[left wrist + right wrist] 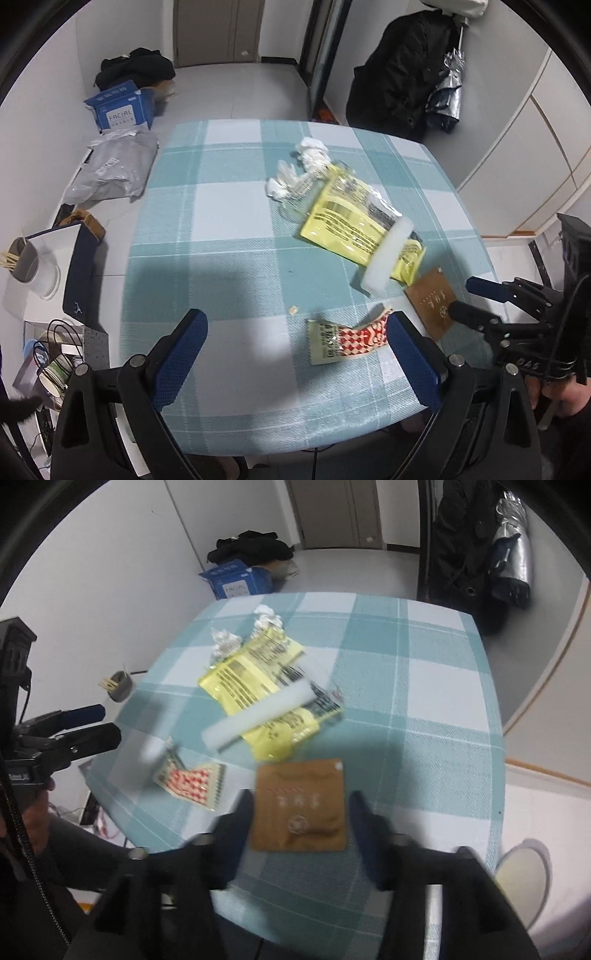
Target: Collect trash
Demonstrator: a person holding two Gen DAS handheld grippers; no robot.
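- While both grippers hang unloaded, the trash sits mid-table [229, 236]:
- right gripper [297, 825] jaws apart, straddling the brown sachet [299, 805]; drop lower before closing.
- left gripper [295, 354] jaws wide; the red-checked wrapper [347, 338] lies just inside its right finger, so centre first.

In the right wrist view the right gripper [299, 834] is smeared by motion blur, so its fingers [236, 834] show no clear edges. The print on the brown packet [299, 808] between them is unreadable. The red-checked wrapper [347, 338] is partly hidden behind a left finger [413, 362]. The yellow bag [351, 218] is crossed by a white foam strip [388, 254], and its text is too small to read.
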